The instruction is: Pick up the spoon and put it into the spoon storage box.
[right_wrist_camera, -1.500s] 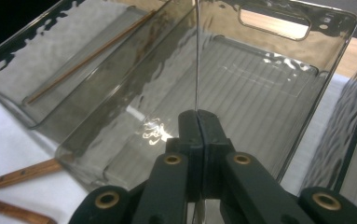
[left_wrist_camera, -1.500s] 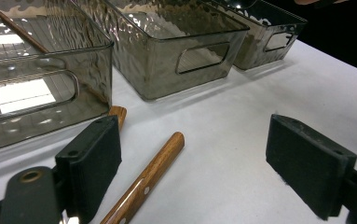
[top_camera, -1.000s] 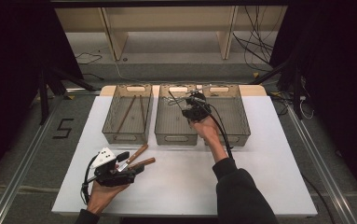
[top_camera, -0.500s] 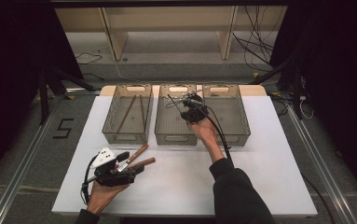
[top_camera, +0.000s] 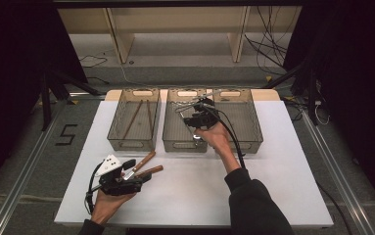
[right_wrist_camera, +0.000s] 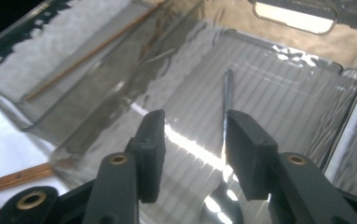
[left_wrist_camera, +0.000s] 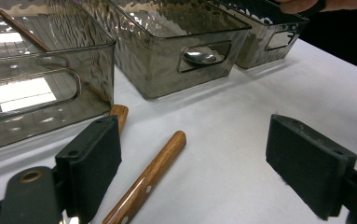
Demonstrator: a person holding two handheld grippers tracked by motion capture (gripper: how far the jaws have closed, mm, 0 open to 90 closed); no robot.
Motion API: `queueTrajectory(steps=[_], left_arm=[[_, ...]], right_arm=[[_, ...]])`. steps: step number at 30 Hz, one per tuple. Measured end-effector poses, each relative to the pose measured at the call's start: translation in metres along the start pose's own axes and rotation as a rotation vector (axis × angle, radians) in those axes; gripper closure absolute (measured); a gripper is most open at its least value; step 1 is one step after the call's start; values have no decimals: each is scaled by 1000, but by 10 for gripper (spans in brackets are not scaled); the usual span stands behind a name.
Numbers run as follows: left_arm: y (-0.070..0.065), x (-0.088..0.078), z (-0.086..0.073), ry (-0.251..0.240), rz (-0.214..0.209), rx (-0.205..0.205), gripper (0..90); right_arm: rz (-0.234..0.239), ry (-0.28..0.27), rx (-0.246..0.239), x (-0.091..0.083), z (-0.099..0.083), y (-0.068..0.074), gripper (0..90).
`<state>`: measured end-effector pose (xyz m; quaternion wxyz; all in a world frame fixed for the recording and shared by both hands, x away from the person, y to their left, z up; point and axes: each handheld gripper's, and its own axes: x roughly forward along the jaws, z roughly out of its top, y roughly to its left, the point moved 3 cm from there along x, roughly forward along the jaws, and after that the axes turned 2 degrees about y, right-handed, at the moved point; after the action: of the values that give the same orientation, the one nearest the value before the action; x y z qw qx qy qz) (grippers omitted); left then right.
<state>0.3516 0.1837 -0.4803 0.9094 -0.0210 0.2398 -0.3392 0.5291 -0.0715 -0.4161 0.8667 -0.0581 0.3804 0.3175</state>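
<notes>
Fingers (top_camera: 193,119) of the right gripper, seen from above over the middle bin (top_camera: 185,128), have just been parted, and a spoon (top_camera: 197,140) is judged delivered. Chopsticks (top_camera: 139,116) are held in the left bin (top_camera: 133,122). Through the left gripper view, released fingers (left_wrist_camera: 90,158) are shown flanking a wooden-handled knife (left_wrist_camera: 148,179) on the counter (left_wrist_camera: 232,140). From the right gripper view, spread fingers (right_wrist_camera: 248,149) are pictured empty above the spoon's handle (right_wrist_camera: 227,93).

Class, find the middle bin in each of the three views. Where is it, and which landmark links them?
High view: middle bin, centre of the row.
Left gripper view: top centre, beyond the jaws.
Right gripper view: directly below the jaws.
Landmark: wooden stick in the neighbouring bin.
</notes>
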Motion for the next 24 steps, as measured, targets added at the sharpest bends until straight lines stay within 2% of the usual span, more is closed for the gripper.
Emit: queueTrajectory(steps=[13, 24], left_arm=[[2, -1, 0, 6, 5, -3, 177], [5, -2, 1, 7, 13, -9, 177]], right_arm=[[71, -65, -67, -29, -4, 21, 460], [107, -111, -79, -50, -21, 28, 396]])
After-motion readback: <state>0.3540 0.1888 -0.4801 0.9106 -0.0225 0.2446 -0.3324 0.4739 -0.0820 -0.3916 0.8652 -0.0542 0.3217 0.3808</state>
